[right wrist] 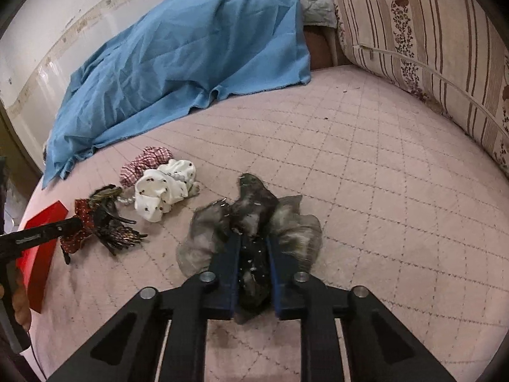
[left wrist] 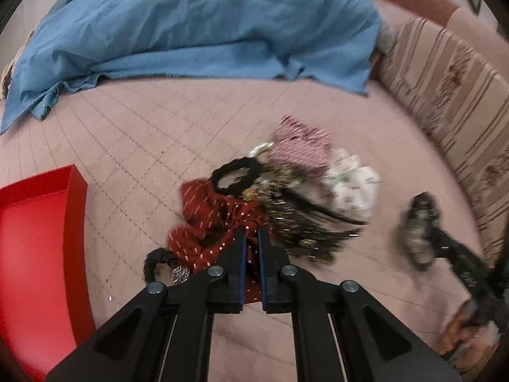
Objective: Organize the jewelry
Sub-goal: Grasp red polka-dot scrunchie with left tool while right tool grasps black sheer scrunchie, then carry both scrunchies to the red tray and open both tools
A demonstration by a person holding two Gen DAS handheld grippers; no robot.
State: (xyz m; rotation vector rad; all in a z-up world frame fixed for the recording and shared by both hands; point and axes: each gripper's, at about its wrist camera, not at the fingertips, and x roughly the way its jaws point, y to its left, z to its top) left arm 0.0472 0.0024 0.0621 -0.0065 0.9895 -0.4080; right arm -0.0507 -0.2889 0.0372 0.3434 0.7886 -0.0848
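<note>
Pink quilted bed [right wrist: 366, 165], diamond-stitched | one rumpled blue sheet [right wrist: 191, 47] at its far side | one rigid red box [left wrist: 38, 238] left of the pile | pile: four fabric scrunchies | left gripper [left wrist: 252, 238] clamped on red dotted scrunchie [left wrist: 206, 222] | right gripper [right wrist: 253, 248] clamped on grey gauzy scrunchie [right wrist: 251, 213], right of the pile
</note>
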